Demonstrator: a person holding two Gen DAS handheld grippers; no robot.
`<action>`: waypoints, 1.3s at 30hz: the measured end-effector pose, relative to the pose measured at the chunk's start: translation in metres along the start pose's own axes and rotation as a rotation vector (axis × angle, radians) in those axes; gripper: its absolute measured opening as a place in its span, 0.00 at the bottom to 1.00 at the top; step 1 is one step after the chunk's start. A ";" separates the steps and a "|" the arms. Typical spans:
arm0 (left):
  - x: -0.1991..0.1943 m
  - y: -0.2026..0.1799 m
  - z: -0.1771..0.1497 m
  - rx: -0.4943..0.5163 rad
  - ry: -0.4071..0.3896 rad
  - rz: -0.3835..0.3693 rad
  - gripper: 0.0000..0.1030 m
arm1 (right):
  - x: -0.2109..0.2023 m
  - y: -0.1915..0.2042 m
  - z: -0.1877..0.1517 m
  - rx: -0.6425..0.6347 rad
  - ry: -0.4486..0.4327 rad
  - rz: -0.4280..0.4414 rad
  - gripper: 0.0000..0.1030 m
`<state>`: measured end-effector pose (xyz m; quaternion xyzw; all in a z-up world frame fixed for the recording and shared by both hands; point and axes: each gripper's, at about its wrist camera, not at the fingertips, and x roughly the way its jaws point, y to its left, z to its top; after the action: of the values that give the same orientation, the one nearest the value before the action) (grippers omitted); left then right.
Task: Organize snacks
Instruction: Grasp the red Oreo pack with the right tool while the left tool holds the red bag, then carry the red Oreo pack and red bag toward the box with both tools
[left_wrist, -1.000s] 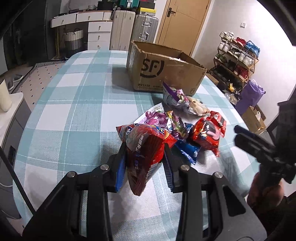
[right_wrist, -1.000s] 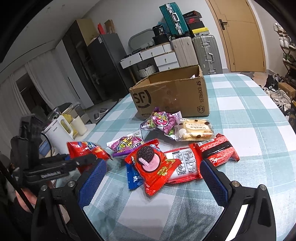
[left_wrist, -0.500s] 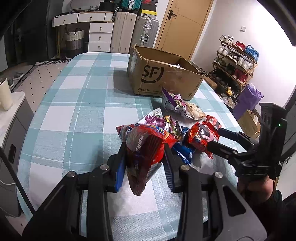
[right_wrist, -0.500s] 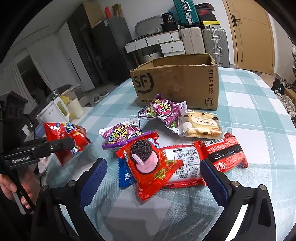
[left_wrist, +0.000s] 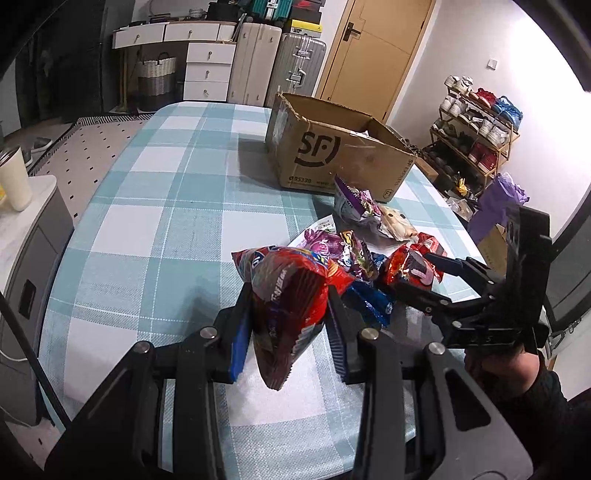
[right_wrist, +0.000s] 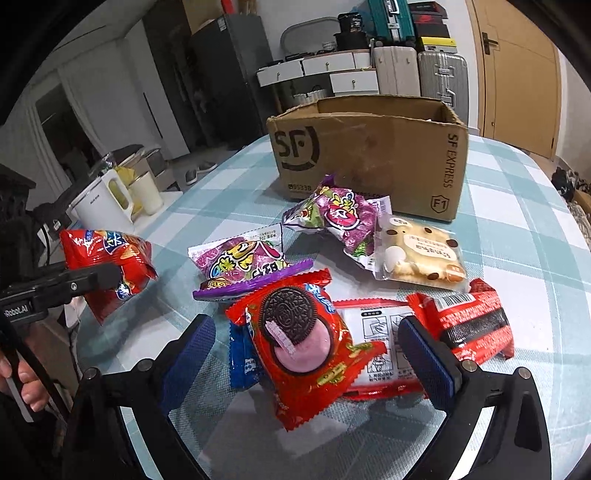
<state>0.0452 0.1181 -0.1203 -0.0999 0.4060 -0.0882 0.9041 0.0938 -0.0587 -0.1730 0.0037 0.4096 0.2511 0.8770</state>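
Overhead, checked tablecloth (left_wrist: 155, 221), cluttered room.

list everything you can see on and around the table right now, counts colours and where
cardboard box: 1, brown, open, far end of table
red chip bag: 1, red, held off the table in left gripper
cookie packet: 1, red with dark cookie picture, between right gripper's fingers
purple snack bags: 2, purple, one by the box, one nearer
cream pastry pack: 1, clear with beige cake, right of the far purple bag
blue packet: 1, blue, under the cookie packet
red wrappers: 2, red and white, right of the cookie packet
table: 1, teal and white check cloth
kettle: 1, white, side counter
suitcases: several, beige, silver and teal, by door
left gripper: black, shut on chip bag
right gripper: black, open around cookie packet
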 end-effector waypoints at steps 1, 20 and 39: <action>0.000 0.000 0.000 0.000 -0.001 0.000 0.32 | 0.001 0.002 -0.001 -0.006 0.004 -0.004 0.98; 0.000 -0.001 0.000 0.007 -0.002 0.004 0.32 | 0.001 0.013 -0.006 -0.079 -0.012 -0.079 0.43; 0.003 -0.010 0.011 0.027 -0.013 0.023 0.33 | -0.013 0.005 -0.004 -0.005 -0.032 -0.021 0.43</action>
<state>0.0545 0.1094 -0.1124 -0.0839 0.4001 -0.0828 0.9089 0.0816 -0.0611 -0.1652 0.0013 0.3950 0.2428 0.8860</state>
